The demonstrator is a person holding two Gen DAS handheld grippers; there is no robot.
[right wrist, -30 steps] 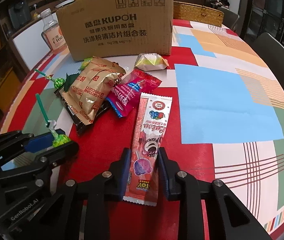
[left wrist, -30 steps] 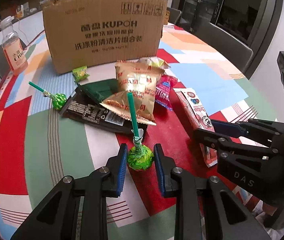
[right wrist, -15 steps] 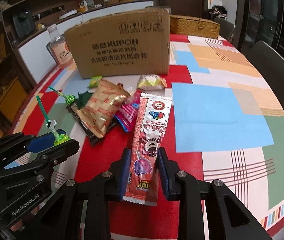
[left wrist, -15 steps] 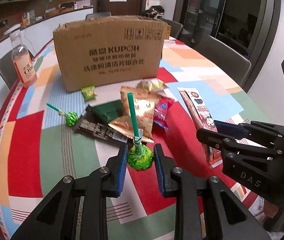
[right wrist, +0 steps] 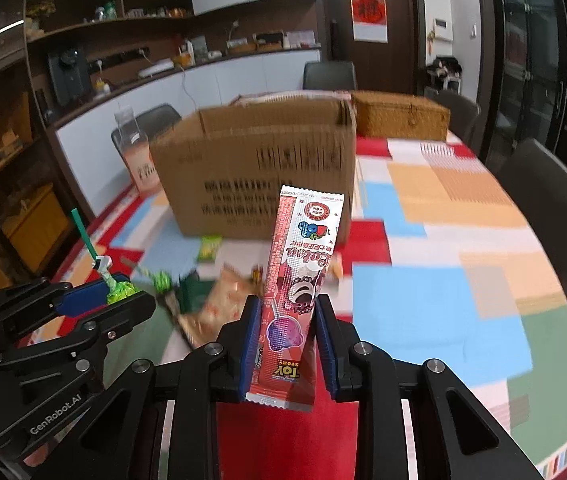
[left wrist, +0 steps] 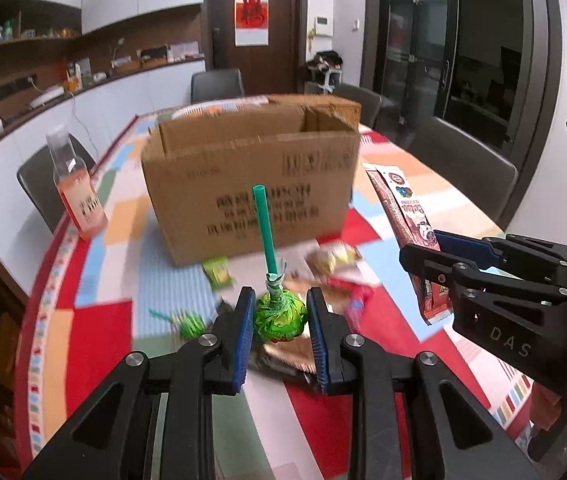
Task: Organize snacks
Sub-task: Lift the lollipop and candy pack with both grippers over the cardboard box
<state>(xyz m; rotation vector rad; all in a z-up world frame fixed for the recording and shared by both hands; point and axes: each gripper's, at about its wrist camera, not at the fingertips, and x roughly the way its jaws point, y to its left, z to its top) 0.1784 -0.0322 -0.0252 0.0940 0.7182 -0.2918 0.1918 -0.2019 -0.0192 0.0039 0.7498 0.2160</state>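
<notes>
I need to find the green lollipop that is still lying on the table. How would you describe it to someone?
Start at the open cardboard box on the patchwork tablecloth. In front of its left corner lies a small green candy packet; the loose lollipop lies nearer still. Unlike the lollipop in the left gripper, its stick lies flat.

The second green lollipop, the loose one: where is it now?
In the left wrist view, the loose lollipop lies on the table, left of the left gripper, before the cardboard box.
</notes>
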